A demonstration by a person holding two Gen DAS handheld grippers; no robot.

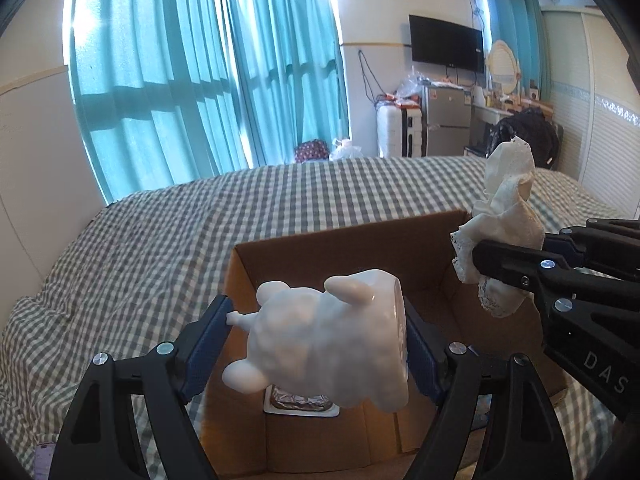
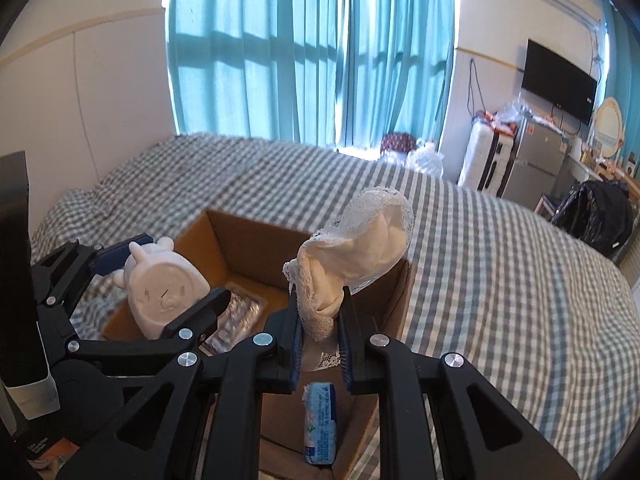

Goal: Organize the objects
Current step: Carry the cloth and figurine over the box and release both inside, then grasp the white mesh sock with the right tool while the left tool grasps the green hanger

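Left wrist view puts your left tongs (image 1: 320,344) nearest, clamped across a white rabbit-shaped figurine (image 1: 328,340) that hangs over the open cardboard box (image 1: 248,264). Below the figurine, on the box floor, a small white tray with foil-wrapped contents (image 1: 301,402) peeks out. To the right in this view your right tongs (image 1: 486,266) come in from the side, clenched on a white lace-edged cloth (image 1: 500,224) that stands up above the box's right wall.

Right wrist view gives you what the other hides: the figurine's flat front (image 2: 162,292) with its faint face, and your left tongs (image 2: 160,280) seen from the side with the figurine between their blue pads. Your right tongs (image 2: 320,320) sit pinched tight on the bunched lower end of the cloth (image 2: 360,248), which blocks part of the box's far wall (image 2: 256,236). Just below the pads, a small blue-and-white packet (image 2: 320,424) lies in the near end of the box, unseen from the left.

Beyond the box stretches the grey-checked bed (image 1: 200,216), then teal curtains (image 1: 200,72) over the window. Further right stand a small fridge (image 1: 446,120) and a wall-mounted television (image 1: 446,43).
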